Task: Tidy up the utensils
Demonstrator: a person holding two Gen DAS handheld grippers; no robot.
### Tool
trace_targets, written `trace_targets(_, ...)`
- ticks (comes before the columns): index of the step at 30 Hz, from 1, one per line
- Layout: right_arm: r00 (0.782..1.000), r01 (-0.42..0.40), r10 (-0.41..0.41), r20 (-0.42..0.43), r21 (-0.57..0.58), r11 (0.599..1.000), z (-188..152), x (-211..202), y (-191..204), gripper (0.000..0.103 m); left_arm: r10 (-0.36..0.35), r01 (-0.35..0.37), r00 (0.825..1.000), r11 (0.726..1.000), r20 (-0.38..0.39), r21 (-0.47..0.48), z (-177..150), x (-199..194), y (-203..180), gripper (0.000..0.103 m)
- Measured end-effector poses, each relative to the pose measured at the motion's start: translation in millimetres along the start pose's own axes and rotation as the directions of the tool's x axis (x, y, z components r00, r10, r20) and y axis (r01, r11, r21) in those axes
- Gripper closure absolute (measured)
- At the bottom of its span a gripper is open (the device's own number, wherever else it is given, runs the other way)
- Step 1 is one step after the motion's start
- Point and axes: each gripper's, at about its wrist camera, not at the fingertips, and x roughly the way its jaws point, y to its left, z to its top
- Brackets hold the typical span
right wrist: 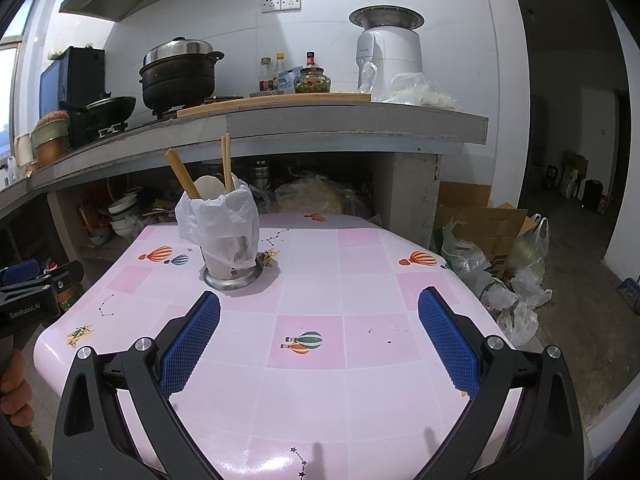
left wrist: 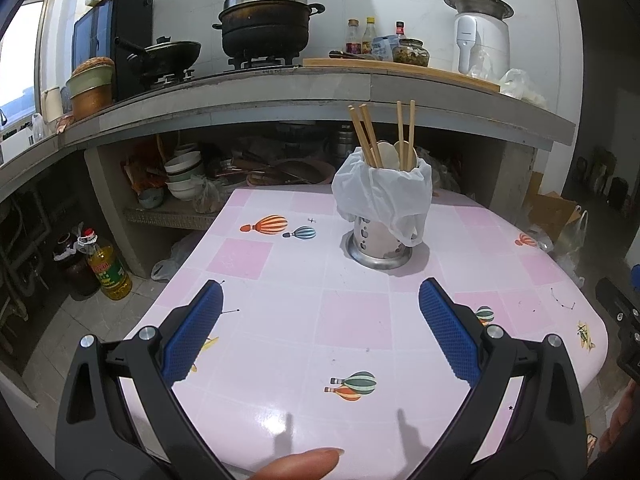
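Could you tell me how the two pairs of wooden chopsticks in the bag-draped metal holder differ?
The left chopstick pair leans leftward; the right chopstick pair stands almost upright. The left pair's tips sit close together; the right pair's are slightly apart. Both rise from the bag-draped metal holder.

Left gripper (left wrist: 320,304) and right gripper (right wrist: 319,310) hover, fingers spread wide.

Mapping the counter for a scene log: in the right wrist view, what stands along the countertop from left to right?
Black wok → lidded black pot → sauce bottles → glass jar → white appliance → plastic bags.
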Motion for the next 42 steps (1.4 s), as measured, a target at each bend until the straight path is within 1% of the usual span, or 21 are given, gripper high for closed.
trace_targets(11, 1.0, -0.003, 0.003, -0.001, -0.008, 1.0, -1.1, 1.1, 2.1, 0.006, 0.012, -0.012, 1.0, 1.0, -0.002, -0.001, 0.9, -2.0, 0.8, 0.008)
trace_targets(42, 1.0, -0.011, 0.011, -0.007, -0.022, 1.0, -0.1, 1.0, 9.9, 0.006, 0.017, -0.017, 1.0, 1.0, -0.007, -0.009, -0.3, -1.9, 7.0, 0.008)
